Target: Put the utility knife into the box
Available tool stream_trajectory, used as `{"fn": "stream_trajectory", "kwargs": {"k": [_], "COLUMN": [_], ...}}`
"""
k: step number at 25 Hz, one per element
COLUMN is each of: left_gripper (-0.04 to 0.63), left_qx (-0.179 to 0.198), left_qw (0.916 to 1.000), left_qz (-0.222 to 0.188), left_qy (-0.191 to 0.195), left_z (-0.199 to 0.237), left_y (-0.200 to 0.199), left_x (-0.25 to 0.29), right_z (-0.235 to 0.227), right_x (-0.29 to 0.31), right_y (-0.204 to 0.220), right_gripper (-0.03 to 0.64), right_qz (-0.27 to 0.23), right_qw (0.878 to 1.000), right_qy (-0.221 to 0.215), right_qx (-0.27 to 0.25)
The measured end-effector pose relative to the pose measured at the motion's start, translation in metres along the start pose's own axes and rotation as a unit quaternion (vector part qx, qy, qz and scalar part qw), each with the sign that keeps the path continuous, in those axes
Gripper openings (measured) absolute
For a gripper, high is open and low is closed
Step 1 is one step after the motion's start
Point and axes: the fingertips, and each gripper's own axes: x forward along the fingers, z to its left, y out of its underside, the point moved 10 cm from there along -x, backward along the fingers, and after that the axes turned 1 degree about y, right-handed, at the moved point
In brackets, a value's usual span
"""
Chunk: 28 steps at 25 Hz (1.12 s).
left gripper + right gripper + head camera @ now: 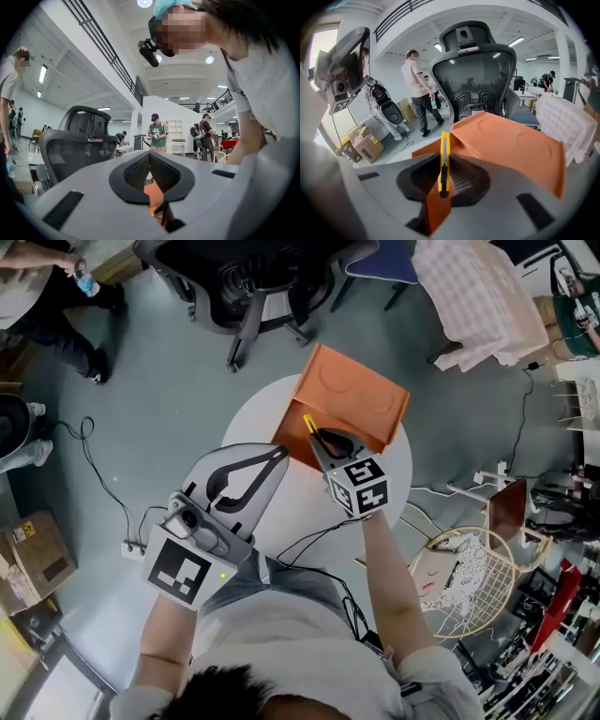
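Observation:
An orange cardboard box (349, 401) lies on the round white table (251, 413), its flaps spread open. My right gripper (319, 437) is shut on a yellow utility knife (308, 425), which it holds over the box's near edge. In the right gripper view the knife (444, 164) stands upright between the jaws, with the orange box (511, 140) just beyond it. My left gripper (278, 456) hovers above the table left of the box. Its jaws are shut with nothing in them. In the left gripper view its fingertips (150, 157) meet, and a sliver of orange shows below them.
A black office chair (253, 277) stands just past the table, and a chair draped in white cloth (473, 296) is at the back right. A wire basket stool (469, 577) stands at the right. Cables (94, 465) and a cardboard carton (33, 554) lie on the floor at the left. A person (37, 287) stands at the top left.

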Motion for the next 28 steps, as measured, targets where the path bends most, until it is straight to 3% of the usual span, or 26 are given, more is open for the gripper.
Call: {"fn": "stream_trajectory", "kwargs": {"k": [21, 28], "left_gripper": [0.009, 0.009], "left_qx": [-0.009, -0.001], "left_qw": [0.9996, 0.9996], "left_qz": [0.01, 0.017], "left_qy": [-0.024, -0.022], "left_z": [0.015, 0.011], "left_y": [0.012, 0.01], "left_x": [-0.004, -0.011], "right_z": [-0.002, 0.004], "right_x": [0.052, 0.052], "right_y": [0.025, 0.026], "right_gripper": [0.066, 0.066], "right_qz": [0.142, 0.159], "right_qw": [0.989, 0.986], "right_qy": [0.012, 0.013], "right_qx": [-0.039, -0.047]}}
